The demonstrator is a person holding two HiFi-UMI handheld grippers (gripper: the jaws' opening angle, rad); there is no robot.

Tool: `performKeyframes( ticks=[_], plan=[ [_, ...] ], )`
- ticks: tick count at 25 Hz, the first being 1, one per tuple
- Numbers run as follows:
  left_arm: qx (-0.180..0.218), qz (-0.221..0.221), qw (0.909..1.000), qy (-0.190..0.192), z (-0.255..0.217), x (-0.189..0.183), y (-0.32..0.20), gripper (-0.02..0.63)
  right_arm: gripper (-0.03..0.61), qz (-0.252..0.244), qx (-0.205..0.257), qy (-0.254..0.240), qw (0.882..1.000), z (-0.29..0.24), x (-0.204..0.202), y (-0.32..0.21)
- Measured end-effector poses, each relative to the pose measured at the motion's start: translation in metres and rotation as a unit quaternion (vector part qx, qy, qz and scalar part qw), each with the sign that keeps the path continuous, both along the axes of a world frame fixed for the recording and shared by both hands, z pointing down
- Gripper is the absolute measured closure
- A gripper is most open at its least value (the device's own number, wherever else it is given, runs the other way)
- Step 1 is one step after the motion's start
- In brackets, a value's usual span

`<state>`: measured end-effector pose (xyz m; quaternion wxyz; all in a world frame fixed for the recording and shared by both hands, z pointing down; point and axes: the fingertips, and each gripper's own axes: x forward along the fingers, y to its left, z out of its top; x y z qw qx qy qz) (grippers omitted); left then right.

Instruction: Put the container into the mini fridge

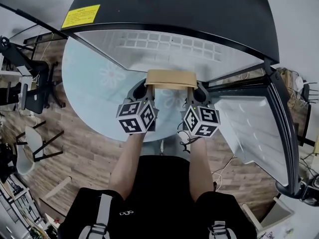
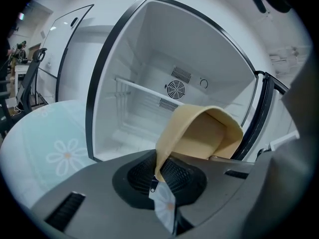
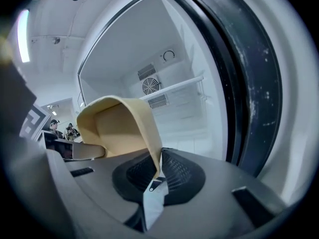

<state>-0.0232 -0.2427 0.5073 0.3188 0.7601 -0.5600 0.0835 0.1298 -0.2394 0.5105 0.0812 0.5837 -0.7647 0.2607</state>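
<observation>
**A:** Fig., head view: what's where?

**B:** Tan container (image 1: 171,78) hangs at the mouth of the open mini fridge (image 1: 169,44), not yet set on its floor. The left gripper (image 1: 148,87) nips its left wall and the right gripper (image 1: 195,87) its right wall. The door (image 1: 249,133) stands swung out to the right.

**A:** Left gripper view?

**B:** Jaws pinched on the thin rim only. A wire shelf (image 2: 142,87) lies ahead, above the cavity floor. Risk: the bite is shallow, so the wall may slip out if the hands drift apart.

**A:** Right gripper view?

**B:** Same narrow pinch on the opp. wall, with the dark frame edge (image 3: 249,83) just beside it. Risk: a corner or the gripper body clips that edge. Uneven hts. betw. the hands could also twist the soft-looking walls & tip the load.
</observation>
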Motion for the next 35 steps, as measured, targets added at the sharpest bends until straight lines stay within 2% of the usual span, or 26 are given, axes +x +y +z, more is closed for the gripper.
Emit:
performKeyframes(
  ticks=[20,35],
  plan=[
    [-0.057,0.016,0.9980,0.023,0.055,-0.004,-0.041,0.591,0.552,0.018,-0.060,0.016,0.998,0.050,-0.004,-0.035],
    [-0.055,0.018,0.9973,0.046,0.079,0.003,-0.071,0.586,0.552,0.034,-0.080,0.022,0.996,0.073,0.002,-0.062]
  ],
)
